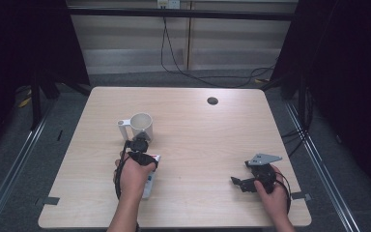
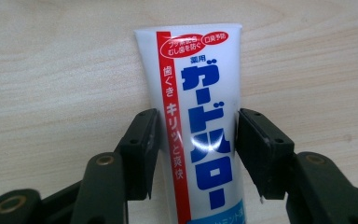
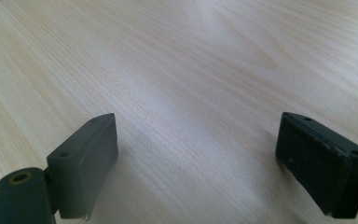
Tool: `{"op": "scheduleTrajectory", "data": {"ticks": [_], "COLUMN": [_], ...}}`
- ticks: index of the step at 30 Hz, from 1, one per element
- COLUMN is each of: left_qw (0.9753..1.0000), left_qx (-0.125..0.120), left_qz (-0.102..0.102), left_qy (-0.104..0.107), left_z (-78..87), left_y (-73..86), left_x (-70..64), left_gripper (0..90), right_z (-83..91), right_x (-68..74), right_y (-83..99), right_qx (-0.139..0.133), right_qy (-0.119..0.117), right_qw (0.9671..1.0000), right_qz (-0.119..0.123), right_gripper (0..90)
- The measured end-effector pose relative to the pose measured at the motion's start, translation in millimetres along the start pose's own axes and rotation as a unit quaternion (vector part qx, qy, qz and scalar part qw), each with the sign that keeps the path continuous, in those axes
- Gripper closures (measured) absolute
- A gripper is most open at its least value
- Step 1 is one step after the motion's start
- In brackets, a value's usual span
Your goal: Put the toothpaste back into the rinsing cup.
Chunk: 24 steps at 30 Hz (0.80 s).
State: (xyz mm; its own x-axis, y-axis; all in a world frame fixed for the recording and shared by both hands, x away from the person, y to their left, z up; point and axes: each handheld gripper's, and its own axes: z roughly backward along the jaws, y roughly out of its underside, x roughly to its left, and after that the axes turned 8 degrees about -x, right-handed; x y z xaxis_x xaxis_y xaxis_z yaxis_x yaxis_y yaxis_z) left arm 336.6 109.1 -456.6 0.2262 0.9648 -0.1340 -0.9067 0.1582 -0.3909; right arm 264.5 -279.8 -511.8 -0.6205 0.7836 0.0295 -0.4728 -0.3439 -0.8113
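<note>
A white toothpaste tube [image 2: 200,116] with a red stripe and blue lettering lies flat on the wooden table [image 1: 198,135], its flat crimped end pointing away from the camera in the left gripper view. My left gripper [image 2: 196,149] is shut on its sides, one black pad pressed against each edge. From above, the left gripper [image 1: 147,162] sits over the tube [image 1: 150,186], just in front of a white mug [image 1: 141,125] that stands upright with its handle to the left. My right gripper [image 1: 239,182] rests at the front right, open, with only bare table between its jaws [image 3: 196,163].
A dark round hole [image 1: 212,100] sits in the table near the far edge. Cables [image 1: 174,63] trail on the floor behind the table. Metal rails run along both sides.
</note>
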Motion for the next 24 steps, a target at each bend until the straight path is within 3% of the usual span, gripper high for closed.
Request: {"op": "scheduleTrajectory", "data": {"ticks": [3,9,14,17,19,24], "left_qw": [0.9997,0.9982,0.9992,0.9989,0.9988,0.9953], "left_qx": [-0.004,0.002,-0.016,-0.022,-0.036,-0.08], "left_qz": [-0.021,-0.056,-0.036,-0.04,-0.023,-0.023], "left_qy": [-0.008,-0.022,-0.006,0.007,0.023,0.05], "left_z": [-0.4,3.3,6.5,8.6,11.9,27.0], "left_y": [1.0,-3.3,-2.0,-0.9,-0.5,-1.9], "left_x": [-3.7,-14.5,-8.0,-4.0,-2.3,1.4], "left_gripper": [51.0,68.4,72.3,72.9,72.9,72.9], "right_z": [0.0,-0.3,-0.3,-0.3,-0.3,-0.3], "right_x": [0.0,-0.7,-0.8,-0.8,-0.8,-0.8], "right_y": [-0.1,-0.2,-0.3,-0.3,-0.3,-0.3], "right_qx": [0.0,0.0,0.0,0.0,0.0,0.0], "right_qy": [0.0,-0.001,-0.001,-0.001,-0.001,-0.001], "right_qw": [1.0,1.0,1.0,1.0,1.0,1.0], "right_qz": [-0.001,0.001,0.001,0.001,0.0,0.001], "right_gripper": [12.3,12.3,12.4,12.4,12.4,12.3]}}
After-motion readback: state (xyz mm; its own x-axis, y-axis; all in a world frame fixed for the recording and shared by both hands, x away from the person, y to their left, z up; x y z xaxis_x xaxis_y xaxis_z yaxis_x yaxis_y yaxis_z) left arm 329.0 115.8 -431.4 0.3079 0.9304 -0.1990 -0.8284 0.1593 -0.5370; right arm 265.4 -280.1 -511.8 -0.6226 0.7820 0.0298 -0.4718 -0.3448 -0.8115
